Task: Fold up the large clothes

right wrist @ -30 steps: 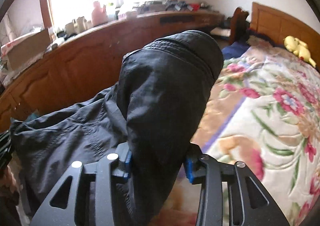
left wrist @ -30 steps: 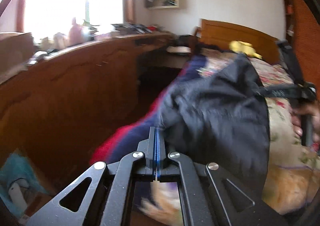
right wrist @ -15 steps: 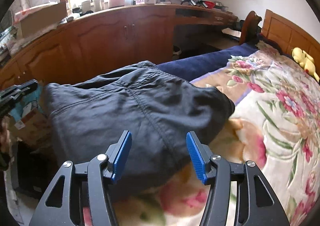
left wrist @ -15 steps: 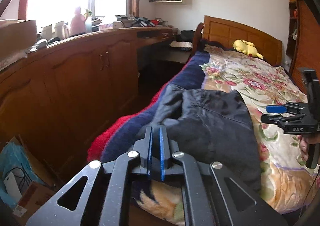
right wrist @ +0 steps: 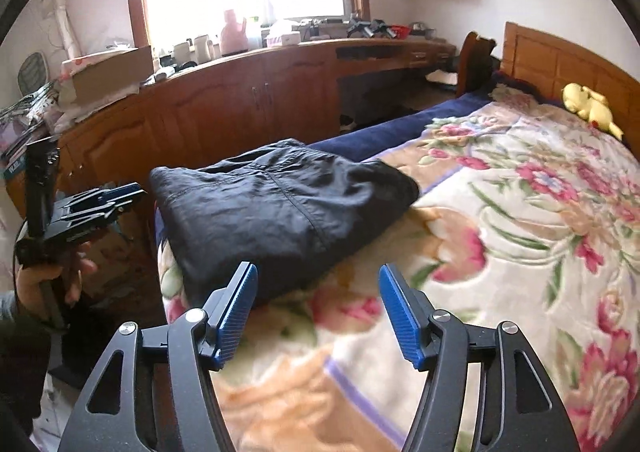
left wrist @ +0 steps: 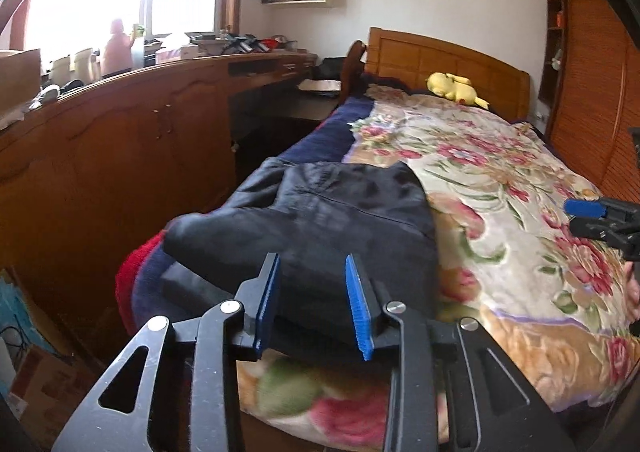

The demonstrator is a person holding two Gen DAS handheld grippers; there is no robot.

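Folded dark garment [right wrist: 280,211] crosswise on bed [right wrist: 520,252]

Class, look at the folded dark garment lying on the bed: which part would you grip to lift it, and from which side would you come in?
Probably grip the near folded edge of the dark garment, coming from the foot of the bed. That edge is thick, layered and faces the grippers, overhanging the bed's corner, so a finger may slide beneath.

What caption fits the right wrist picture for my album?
Right gripper opening, empty, over the flowered blanket; folded dark garment lies ahead.
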